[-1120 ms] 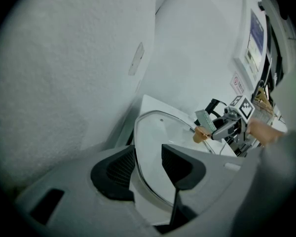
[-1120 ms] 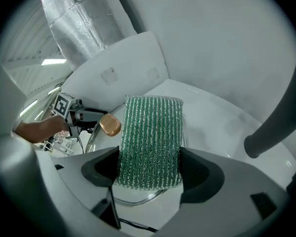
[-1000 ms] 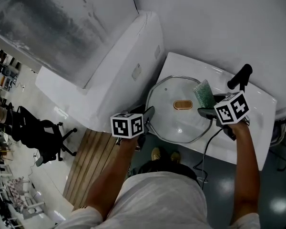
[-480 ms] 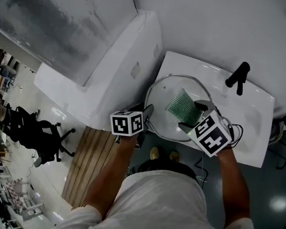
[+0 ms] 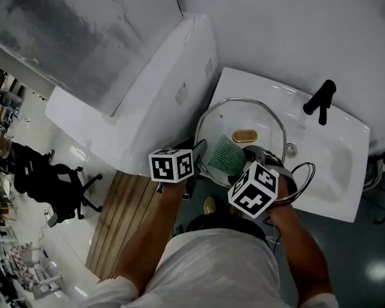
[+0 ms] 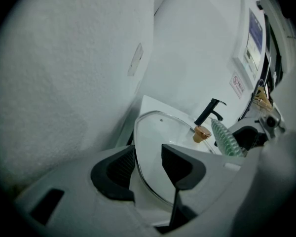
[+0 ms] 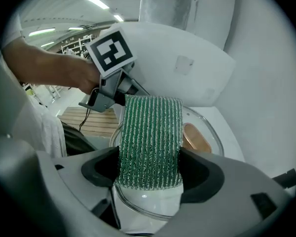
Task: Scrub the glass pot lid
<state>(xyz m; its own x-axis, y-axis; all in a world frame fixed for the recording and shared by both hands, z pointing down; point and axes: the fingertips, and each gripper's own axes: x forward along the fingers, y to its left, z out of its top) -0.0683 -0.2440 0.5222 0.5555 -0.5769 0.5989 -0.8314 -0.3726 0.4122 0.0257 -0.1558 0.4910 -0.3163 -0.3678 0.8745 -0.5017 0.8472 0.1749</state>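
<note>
The glass pot lid [image 5: 260, 124] with a brown knob [image 5: 245, 135] lies tilted over the left part of the white sink [image 5: 337, 165]. My left gripper [image 5: 199, 152] stays at the lid's near-left rim. In the left gripper view the steel rim [image 6: 140, 169] runs between the two jaws, which are shut on it. My right gripper [image 5: 241, 158] is shut on a green ribbed scrub pad [image 5: 225, 155], which lies flat on the glass just left of the knob. In the right gripper view the scrub pad [image 7: 150, 127] fills the gap between the jaws, with the lid [image 7: 207, 132] beneath.
A black faucet [image 5: 321, 101] stands at the sink's back, and the drain [image 5: 290, 149] shows right of the lid. A cable [image 5: 303, 172] loops over the sink's front edge. A large white unit [image 5: 147, 88] flanks the sink on the left, with wooden slats [image 5: 119, 213] below.
My right gripper has carried the scrub pad from the lid's right rim across the glass to its near-left part. The left gripper and the lid have not moved.
</note>
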